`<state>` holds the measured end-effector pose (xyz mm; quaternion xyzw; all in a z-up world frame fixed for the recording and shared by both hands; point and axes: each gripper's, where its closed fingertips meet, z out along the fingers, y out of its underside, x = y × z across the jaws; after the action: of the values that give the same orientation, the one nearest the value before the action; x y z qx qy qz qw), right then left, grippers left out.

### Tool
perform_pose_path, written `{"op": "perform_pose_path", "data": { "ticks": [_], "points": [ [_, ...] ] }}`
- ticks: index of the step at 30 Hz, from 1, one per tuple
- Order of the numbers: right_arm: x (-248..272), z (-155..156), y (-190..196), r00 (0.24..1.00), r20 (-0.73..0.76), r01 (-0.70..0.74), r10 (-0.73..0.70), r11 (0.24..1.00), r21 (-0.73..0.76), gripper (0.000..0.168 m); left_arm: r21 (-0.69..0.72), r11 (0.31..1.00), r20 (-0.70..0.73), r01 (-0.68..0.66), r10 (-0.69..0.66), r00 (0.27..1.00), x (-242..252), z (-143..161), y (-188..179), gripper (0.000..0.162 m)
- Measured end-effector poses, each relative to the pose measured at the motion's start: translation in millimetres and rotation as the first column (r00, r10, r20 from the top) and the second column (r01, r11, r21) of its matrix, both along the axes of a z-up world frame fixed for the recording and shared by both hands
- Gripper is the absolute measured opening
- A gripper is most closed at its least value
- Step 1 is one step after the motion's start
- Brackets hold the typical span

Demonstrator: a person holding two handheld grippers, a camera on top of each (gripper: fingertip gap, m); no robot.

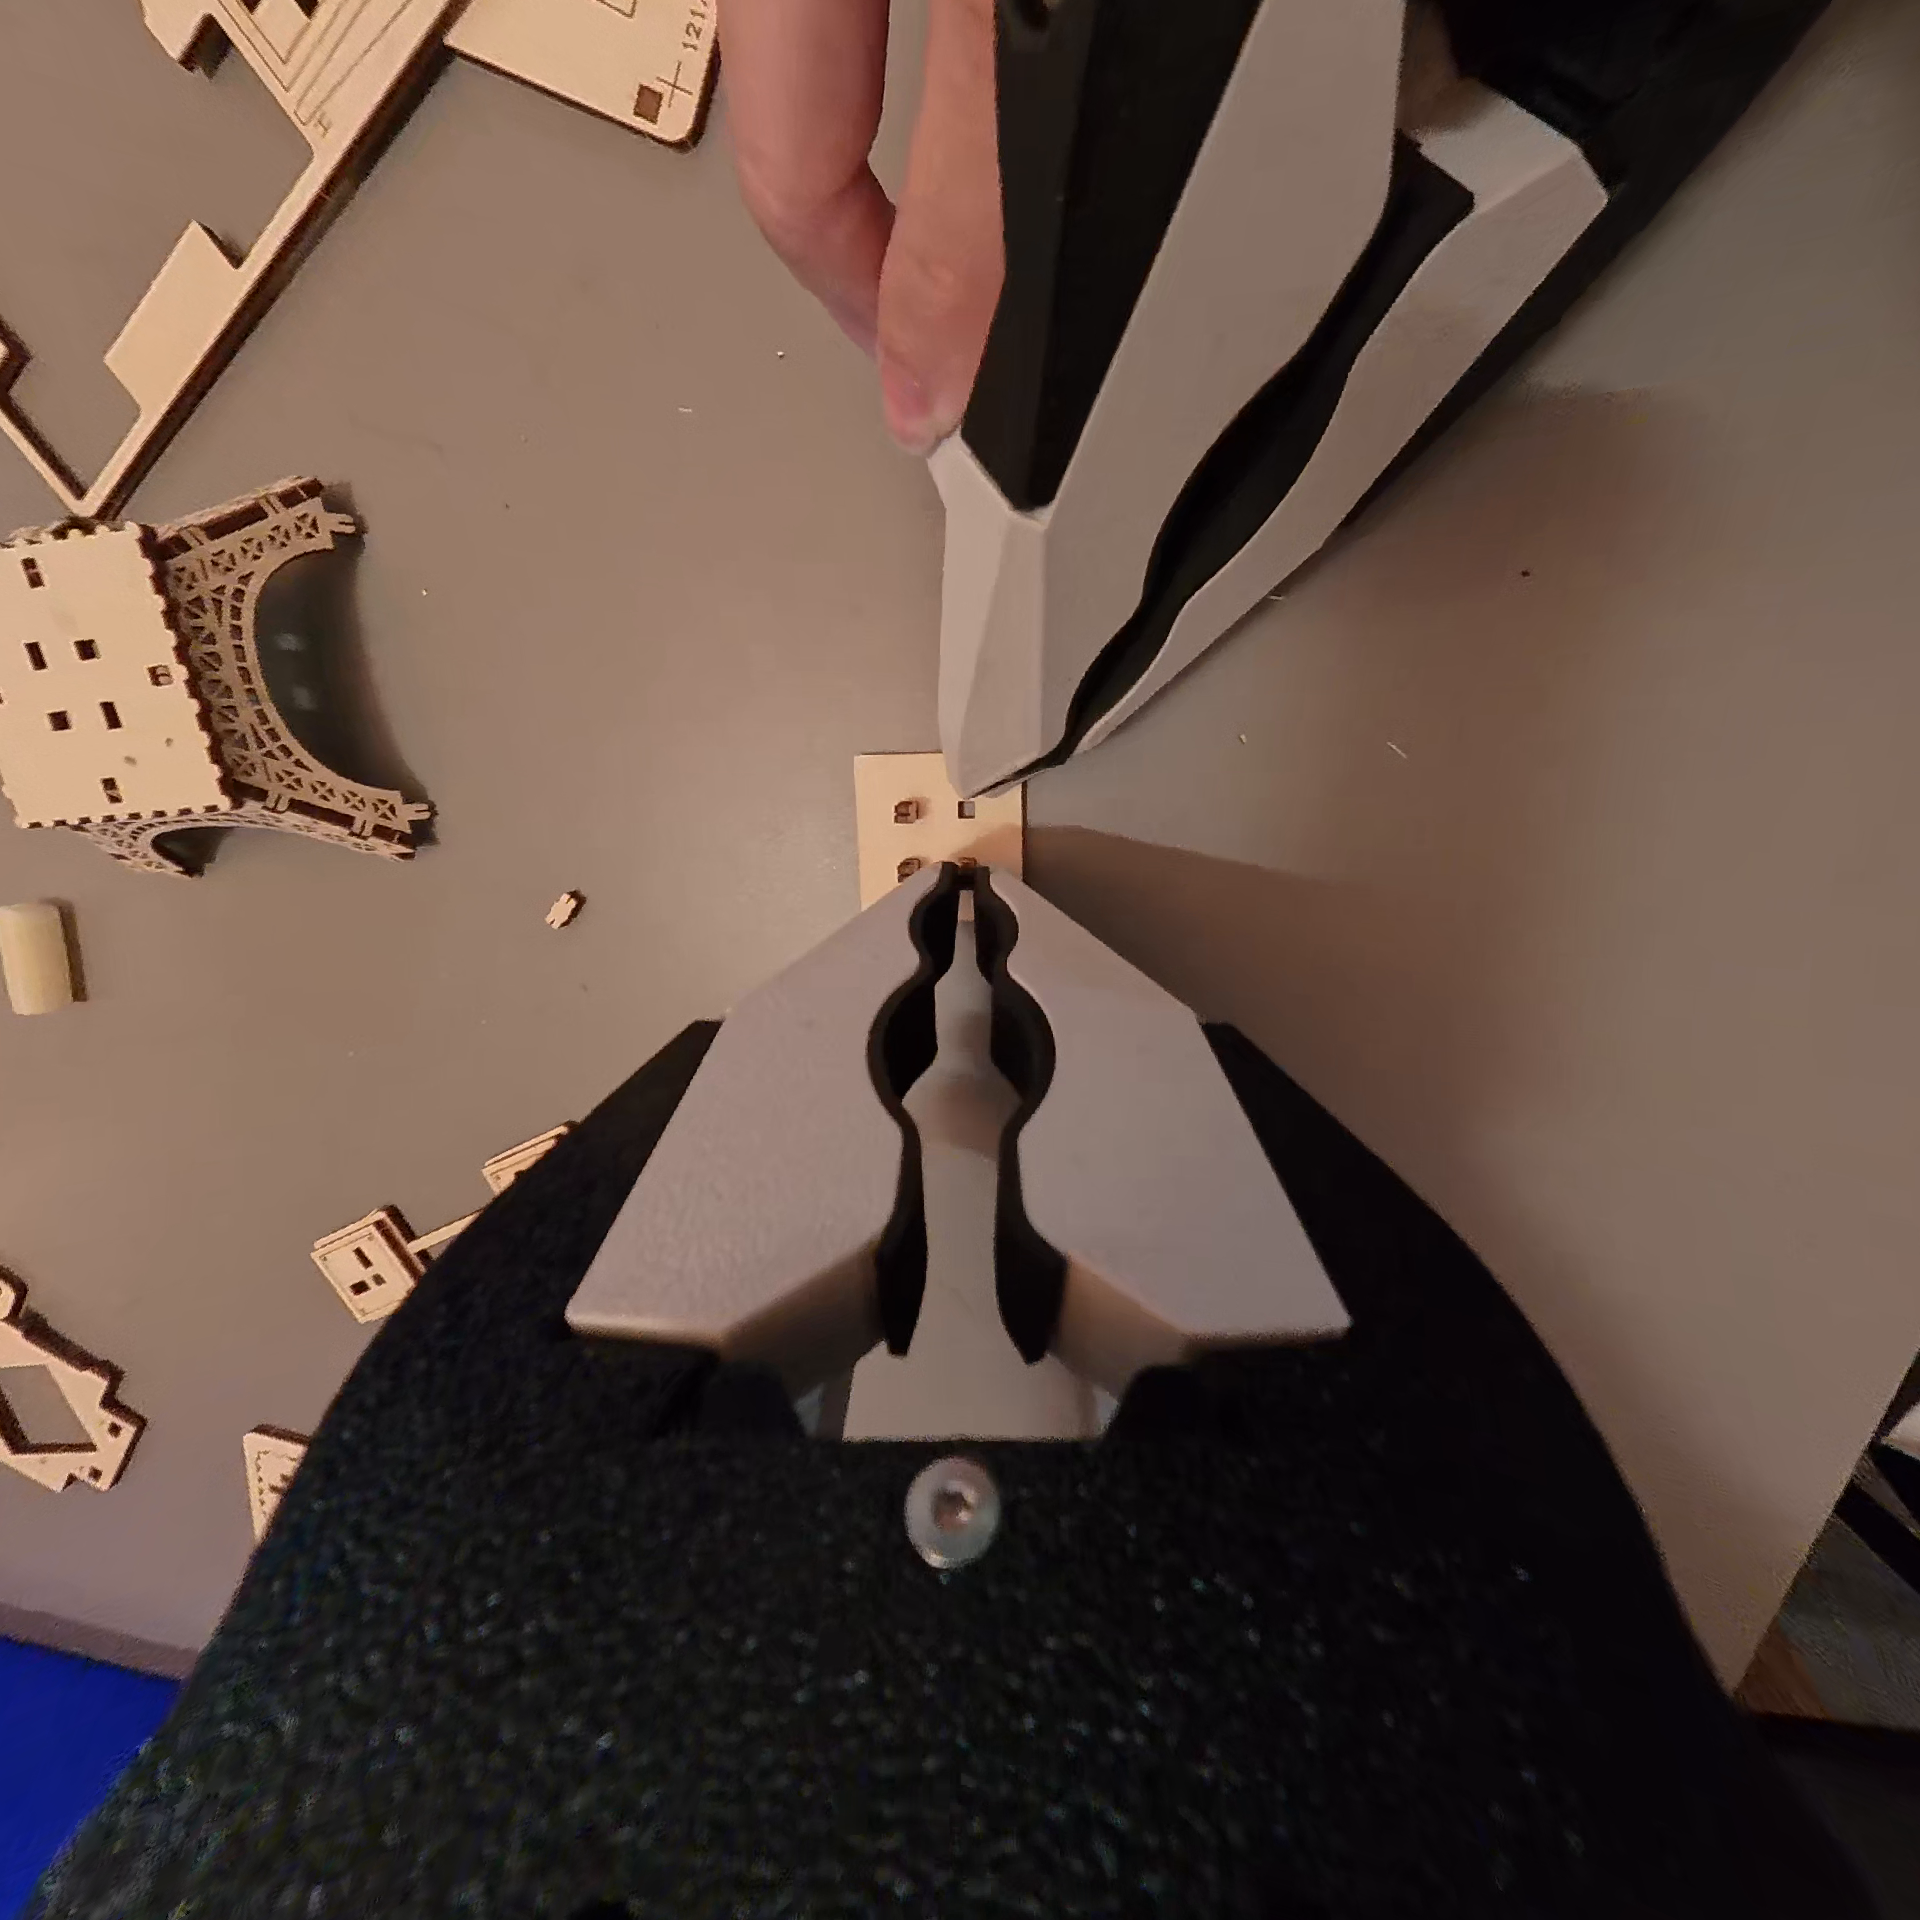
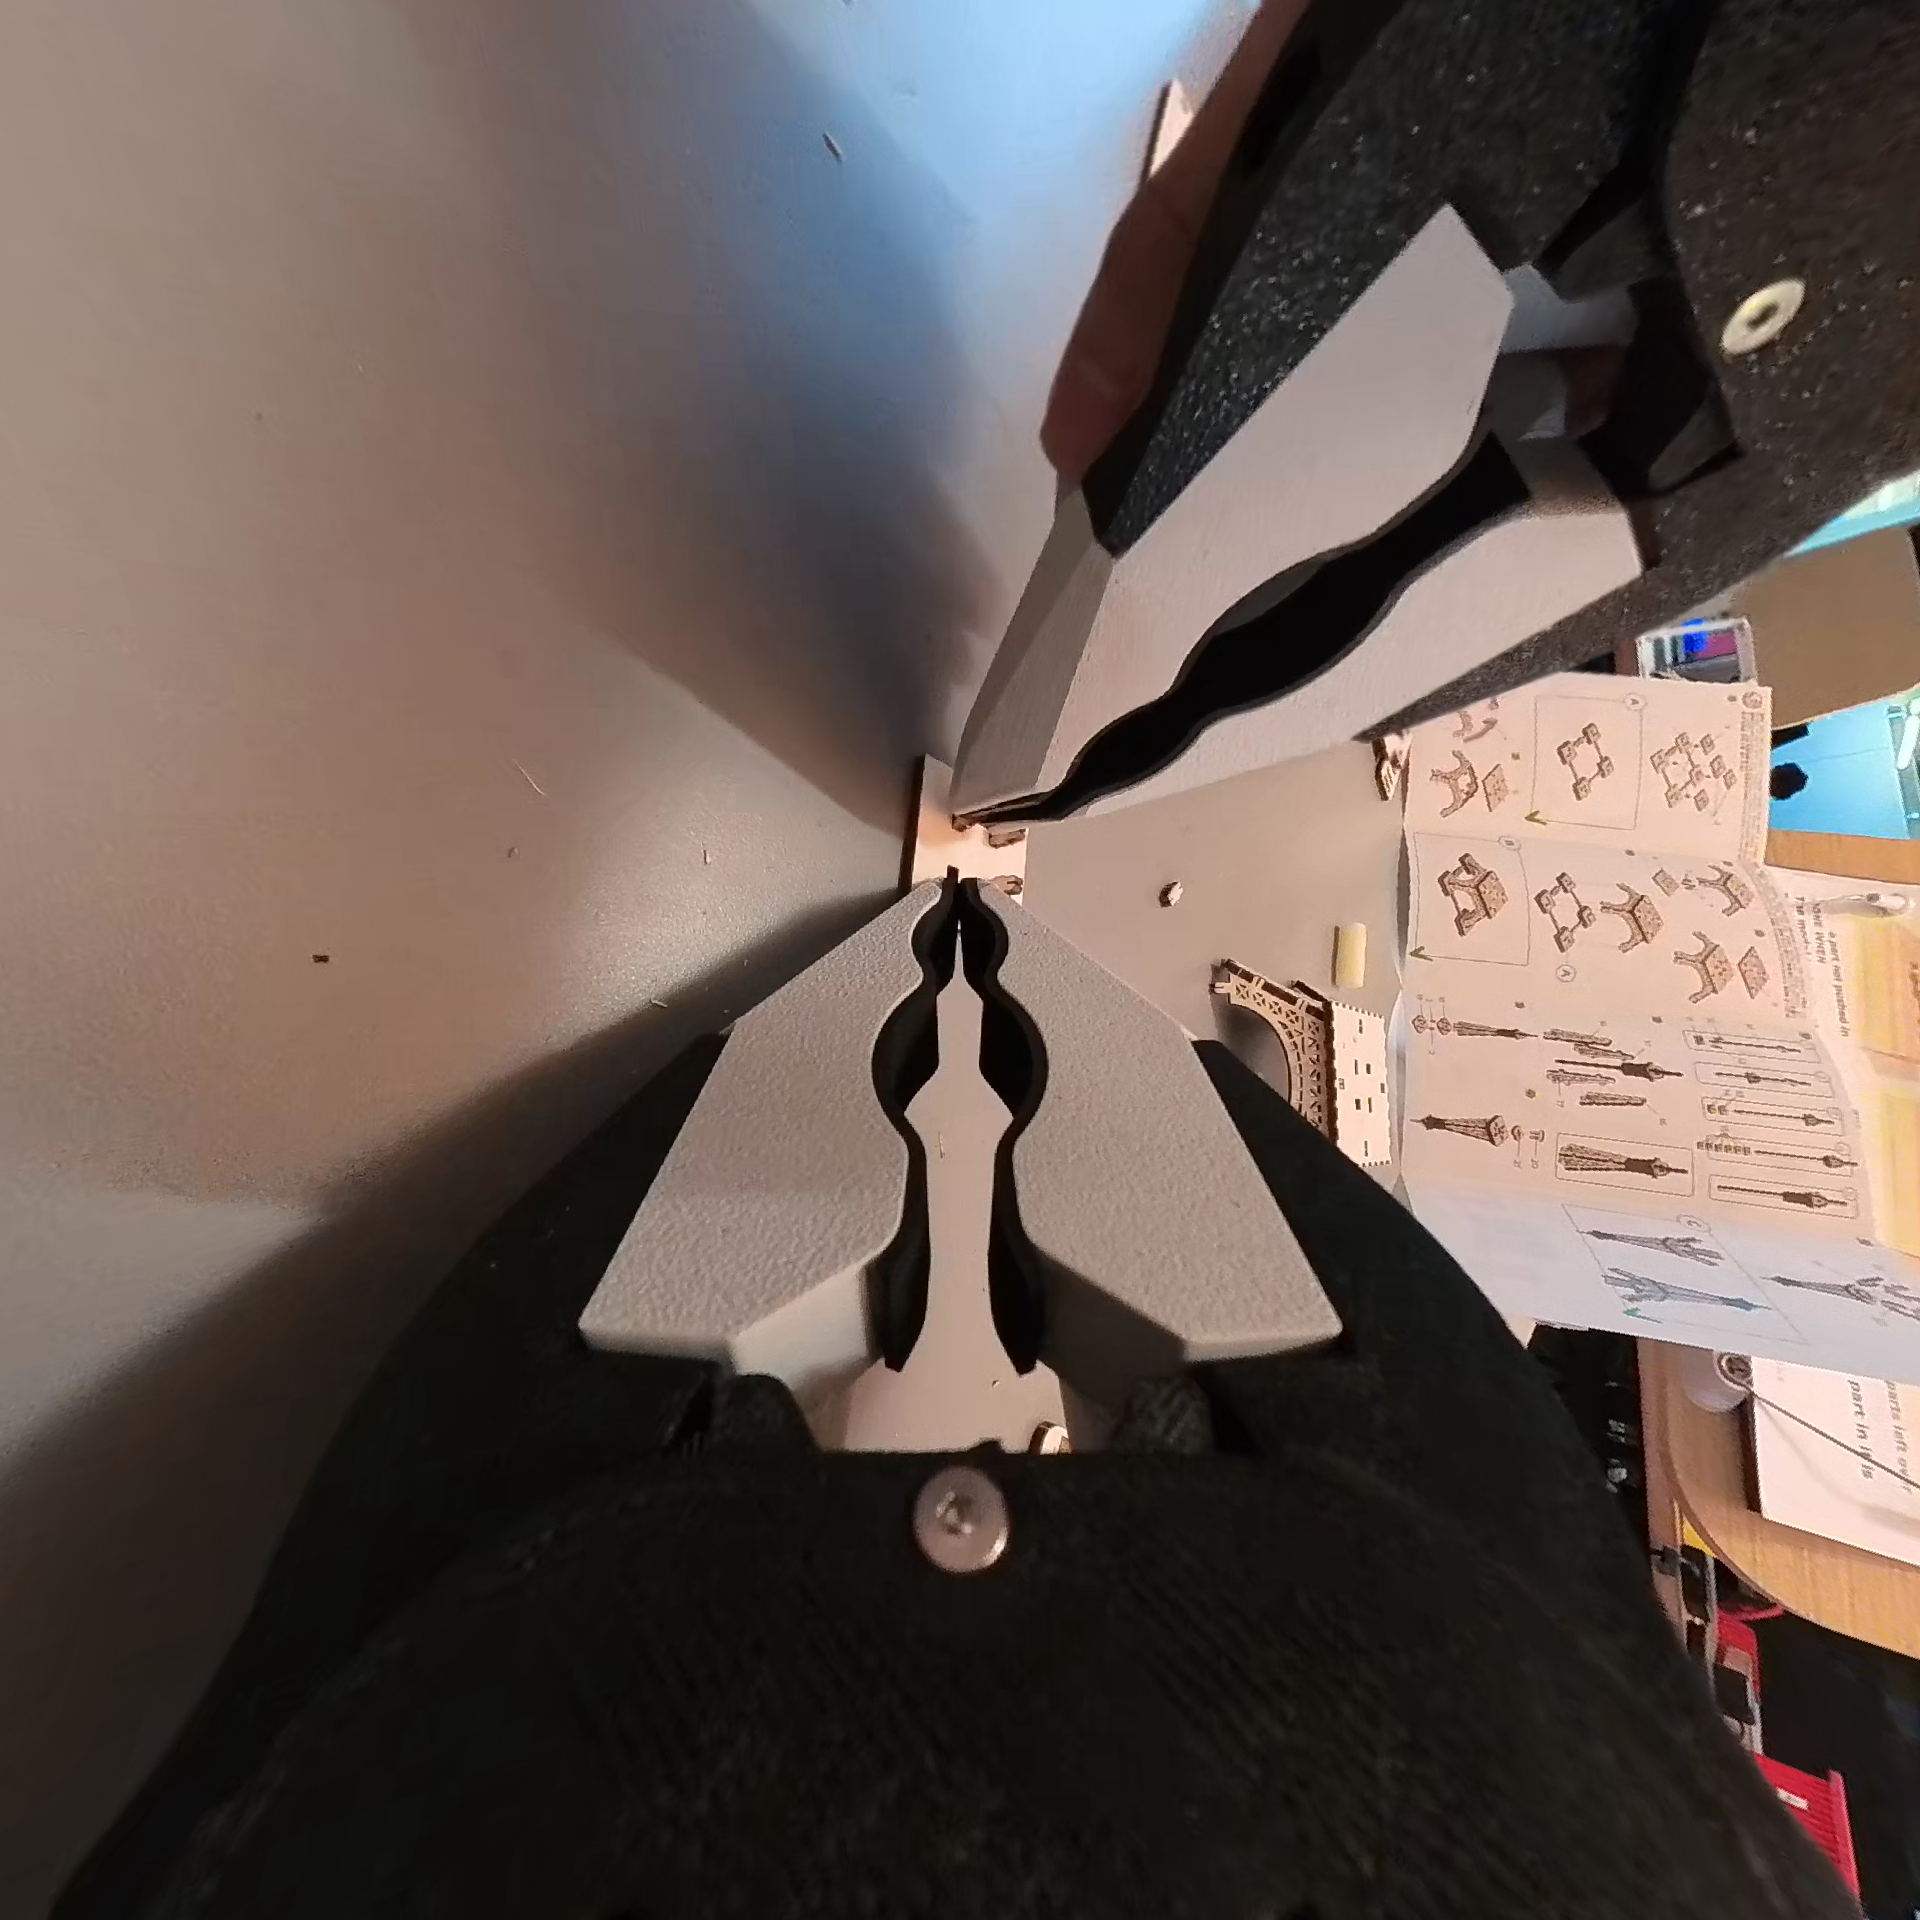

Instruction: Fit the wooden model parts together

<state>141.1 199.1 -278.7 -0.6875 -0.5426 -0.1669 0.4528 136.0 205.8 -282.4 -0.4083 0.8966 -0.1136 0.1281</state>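
Note:
A small pale wooden plate [image 1: 896, 787] with square slots and pegs is held above the grey table between both grippers. My left gripper [image 1: 962, 879] is shut on its near edge. My right gripper [image 1: 1023, 774] comes in from the upper right and is shut on the plate's far right corner. In the right wrist view the plate [image 2: 921, 831] shows almost edge-on, with my right gripper [image 2: 958, 888] closed on it and my left gripper [image 2: 1000, 823] pinching it from the upper right. The arched tower-base assembly [image 1: 187, 686] lies on the table to the left, apart from both grippers.
Cut-out wooden sheets [image 1: 260, 208] lie at the far left. Small square parts [image 1: 364, 1262], a tiny loose piece [image 1: 564, 910] and a cream cylinder [image 1: 36, 956] lie around the base. A folded instruction sheet [image 2: 1621, 1039] lies beyond the base. A person's fingers [image 1: 831, 208] hold the right gripper. My two grippers' fingertips are within a few centimetres of each other.

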Motion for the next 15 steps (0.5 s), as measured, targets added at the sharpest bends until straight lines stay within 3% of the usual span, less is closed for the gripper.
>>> {"op": "perform_pose_path", "data": {
  "ticks": [15],
  "points": [
    [0.9,-0.1,0.2,1.0,0.002,0.0,0.0,1.0,0.001,0.0,0.176,0.984,-0.281,0.04,0.012,0.96,-2.2,-0.3,1.9,0.001]
  ]
}}
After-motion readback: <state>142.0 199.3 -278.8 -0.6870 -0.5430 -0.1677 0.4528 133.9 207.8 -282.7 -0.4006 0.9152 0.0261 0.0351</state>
